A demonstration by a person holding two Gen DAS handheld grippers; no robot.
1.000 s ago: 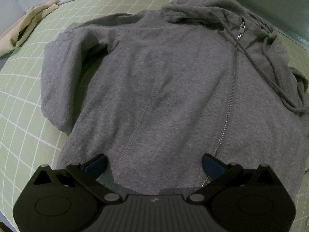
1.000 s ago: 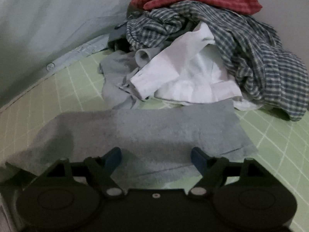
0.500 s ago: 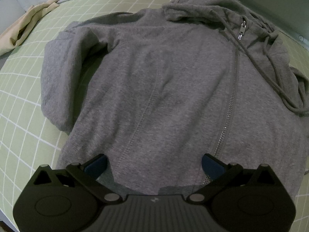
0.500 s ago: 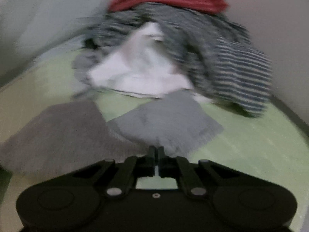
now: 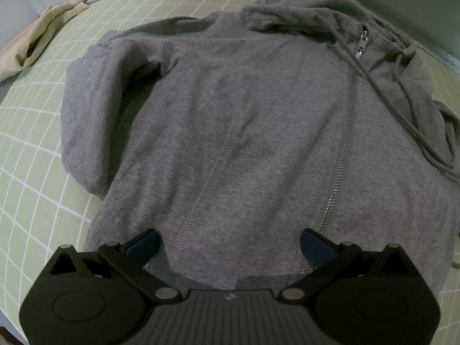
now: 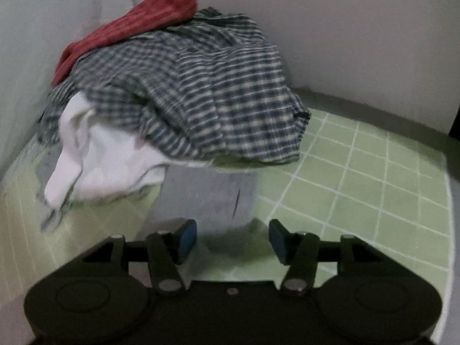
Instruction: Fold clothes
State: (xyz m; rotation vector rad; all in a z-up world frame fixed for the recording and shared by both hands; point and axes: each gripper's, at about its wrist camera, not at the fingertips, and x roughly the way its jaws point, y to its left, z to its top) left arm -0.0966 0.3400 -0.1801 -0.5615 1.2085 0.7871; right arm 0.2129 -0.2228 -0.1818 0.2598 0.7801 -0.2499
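A grey zip hoodie point(image 5: 244, 132) lies flat, front up, on the green checked sheet point(image 5: 26, 149), hood at the far end, its left sleeve folded beside the body. My left gripper point(image 5: 230, 244) is open and empty just above the hoodie's hem. In the right wrist view a grey piece of the hoodie point(image 6: 210, 195), probably its sleeve end, lies in front of my right gripper point(image 6: 233, 240), which is open, its blue pads point(image 6: 187, 237) on either side of the cloth's near edge. The view is blurred.
A pile of clothes stands behind the grey cloth: a blue checked shirt point(image 6: 218, 97), a white garment point(image 6: 97, 158) and a red one point(image 6: 129, 28) on top, against a pale wall. A cream cloth point(image 5: 37, 40) lies at the sheet's far left.
My right gripper was shut on the grey cloth half a second ago and has opened, letting it go; it has swung right towards the pile. The left gripper has not moved.
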